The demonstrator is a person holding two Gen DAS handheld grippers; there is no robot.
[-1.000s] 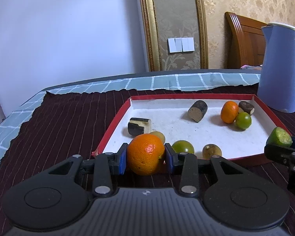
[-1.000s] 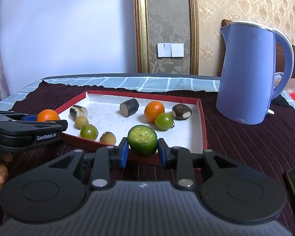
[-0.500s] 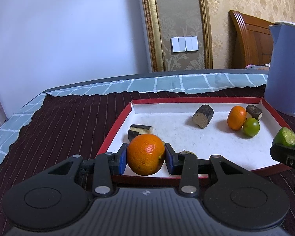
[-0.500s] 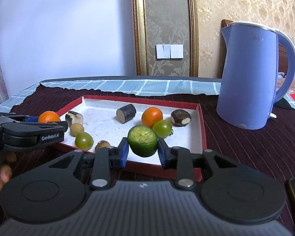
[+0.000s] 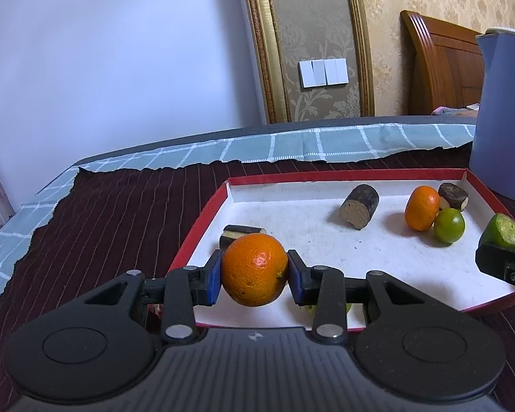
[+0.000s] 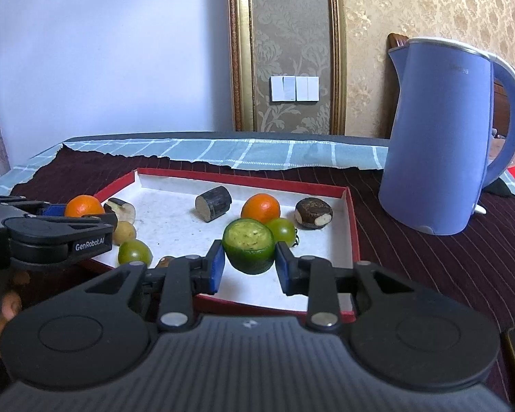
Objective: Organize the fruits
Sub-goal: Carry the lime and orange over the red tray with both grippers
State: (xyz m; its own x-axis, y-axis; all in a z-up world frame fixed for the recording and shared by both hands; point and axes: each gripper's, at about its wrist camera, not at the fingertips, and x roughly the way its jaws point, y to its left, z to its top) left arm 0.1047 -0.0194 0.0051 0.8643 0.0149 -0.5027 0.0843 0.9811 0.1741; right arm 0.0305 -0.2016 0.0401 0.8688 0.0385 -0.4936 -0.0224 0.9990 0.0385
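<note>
An orange (image 5: 254, 269) and a cut green fruit (image 6: 249, 245), each clamped in a hand-held gripper — left (image 5: 254, 278), right (image 6: 247, 267) — have advanced over the red-rimmed tray (image 6: 352, 219), likely nearing release among the sorted fruit.

Orange mandarin (image 5: 254, 269), red-rimmed white tray (image 5: 202, 221), blue kettle (image 6: 439, 137), maroon striped cloth (image 5: 120, 213), perhaps brown

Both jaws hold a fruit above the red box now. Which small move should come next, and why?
Probably lower the orange onto the bare white floor of the red box and release it there. The left gripper grips it above the near-left corner; the right gripper holds the cut green fruit.
</note>
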